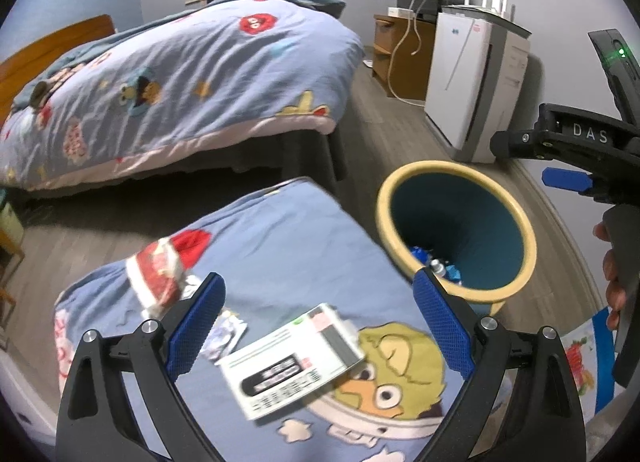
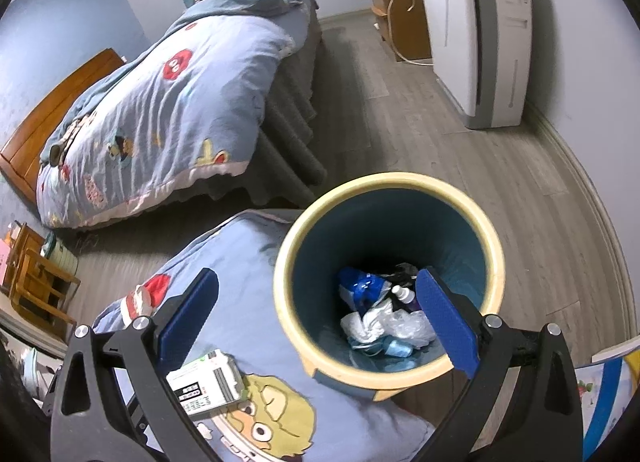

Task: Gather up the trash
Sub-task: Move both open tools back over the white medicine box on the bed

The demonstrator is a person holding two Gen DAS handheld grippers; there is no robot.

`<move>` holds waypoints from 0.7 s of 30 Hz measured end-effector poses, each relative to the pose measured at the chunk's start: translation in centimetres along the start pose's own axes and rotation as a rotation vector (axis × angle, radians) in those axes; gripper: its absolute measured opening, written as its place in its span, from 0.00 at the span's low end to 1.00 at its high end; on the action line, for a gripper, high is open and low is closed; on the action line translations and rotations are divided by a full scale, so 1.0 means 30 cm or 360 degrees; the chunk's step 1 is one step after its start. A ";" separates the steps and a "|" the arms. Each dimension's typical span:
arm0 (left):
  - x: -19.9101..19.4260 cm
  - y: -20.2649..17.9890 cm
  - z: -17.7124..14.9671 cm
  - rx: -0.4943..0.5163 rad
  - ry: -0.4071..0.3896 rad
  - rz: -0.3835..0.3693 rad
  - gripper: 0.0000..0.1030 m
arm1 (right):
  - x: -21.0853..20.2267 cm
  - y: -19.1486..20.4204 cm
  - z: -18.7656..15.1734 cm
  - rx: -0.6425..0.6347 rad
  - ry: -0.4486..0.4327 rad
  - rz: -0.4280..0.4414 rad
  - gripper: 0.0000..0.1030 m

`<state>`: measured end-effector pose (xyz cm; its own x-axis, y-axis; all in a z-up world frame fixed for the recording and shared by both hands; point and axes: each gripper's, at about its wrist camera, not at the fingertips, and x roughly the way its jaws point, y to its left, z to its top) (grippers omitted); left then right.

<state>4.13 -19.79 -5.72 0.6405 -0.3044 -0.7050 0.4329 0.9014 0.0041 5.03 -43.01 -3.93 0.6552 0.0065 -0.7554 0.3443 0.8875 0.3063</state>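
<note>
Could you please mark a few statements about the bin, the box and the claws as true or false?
1. The bin already holds trash. True.
2. The white box lies inside the bin. False: it lies on the cartoon-print cushion.
3. The left claw is shut on the box. False: it stands open, holding nothing.
4. The red-and-white wrapper lies on the cushion. True.
5. The right claw is open. True.

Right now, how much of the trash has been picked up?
Partly done: the bin already holds crumpled wrappers and a small bottle. Nothing is in hand; both sets of jaws stand open and empty. Still left on the blue cushion: a white box and a red-and-white wrapper.
</note>
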 end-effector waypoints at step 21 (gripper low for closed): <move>0.025 0.225 -0.235 0.0077 0.0224 0.0112 0.91 | 0.132 0.235 -0.170 0.0011 0.0254 0.0019 0.94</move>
<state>3.06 -11.77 -11.21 0.5767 -0.1919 -0.7941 0.4224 0.9021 0.0887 6.62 -34.38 -7.73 0.5441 0.0907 -0.8341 0.3423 0.8837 0.3193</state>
